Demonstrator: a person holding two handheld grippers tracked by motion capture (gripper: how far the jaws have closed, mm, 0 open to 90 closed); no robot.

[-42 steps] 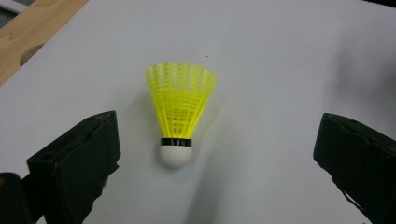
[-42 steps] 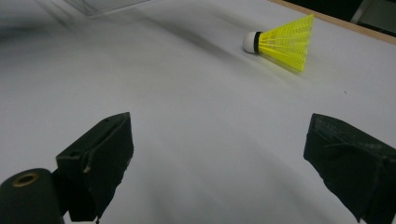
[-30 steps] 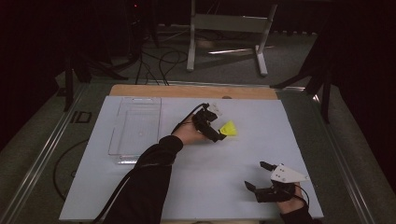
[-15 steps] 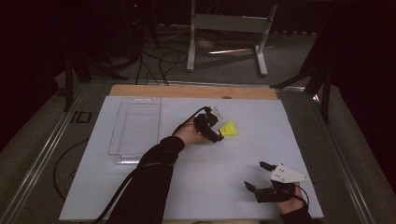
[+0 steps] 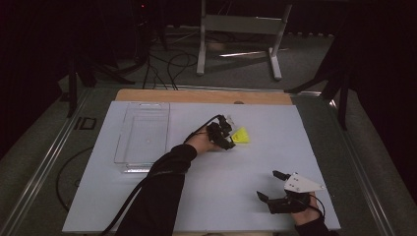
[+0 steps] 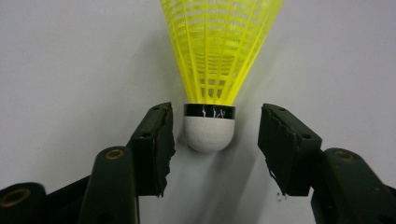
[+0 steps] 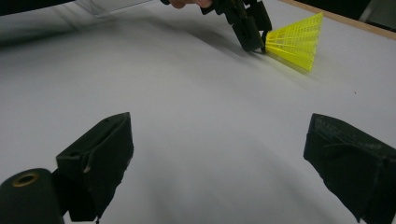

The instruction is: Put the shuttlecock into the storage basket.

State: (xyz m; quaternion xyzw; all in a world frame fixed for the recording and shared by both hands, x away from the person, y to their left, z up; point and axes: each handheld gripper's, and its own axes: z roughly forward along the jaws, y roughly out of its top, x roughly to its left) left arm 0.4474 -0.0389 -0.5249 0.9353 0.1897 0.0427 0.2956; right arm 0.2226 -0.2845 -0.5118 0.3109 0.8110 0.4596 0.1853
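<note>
the yellow shuttlecock (image 6: 215,70) lies on its side on the white counter (image 5: 206,196), right of the clear tray (image 5: 142,135), cork toward the left tool (image 6: 215,144), skirt pointing away. that tool's jaws have just been closing and flank the cork without touching. the right tool (image 5: 271,187) rests wide apart, near the counter's front edge.
</note>
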